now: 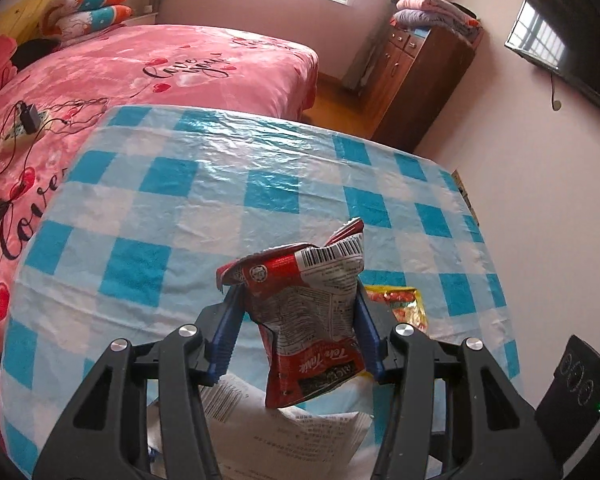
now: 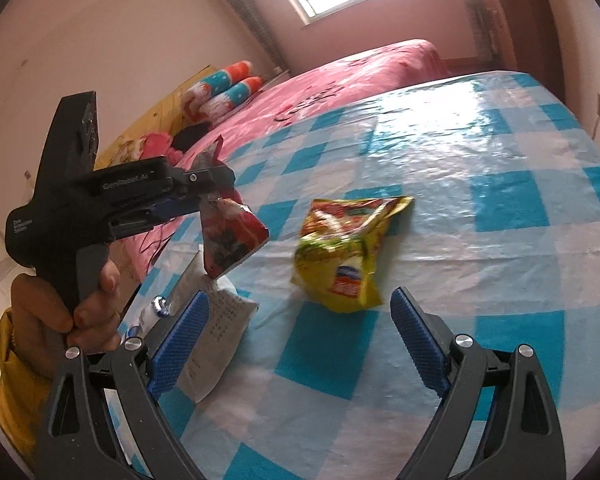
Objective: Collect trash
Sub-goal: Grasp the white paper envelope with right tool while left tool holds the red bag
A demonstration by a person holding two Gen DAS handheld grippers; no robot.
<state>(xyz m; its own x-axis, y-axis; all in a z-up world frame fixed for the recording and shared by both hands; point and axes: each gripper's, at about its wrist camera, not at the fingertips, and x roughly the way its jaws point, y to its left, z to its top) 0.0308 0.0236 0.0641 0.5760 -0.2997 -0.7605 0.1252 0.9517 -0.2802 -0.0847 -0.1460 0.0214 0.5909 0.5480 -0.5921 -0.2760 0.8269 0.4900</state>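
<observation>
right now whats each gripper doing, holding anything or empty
Left gripper: closed on the red snack wrapper, lifted off the table.
Right gripper: open, empty, facing the yellow snack wrapper on the checkered tablecloth.

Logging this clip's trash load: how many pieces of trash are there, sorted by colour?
Red: 1, the red wrapper held in the left gripper.
Yellow: 1, the yellow wrapper lying on the table.
White: 1, the white packet lying on the table.
Total: 3
</observation>
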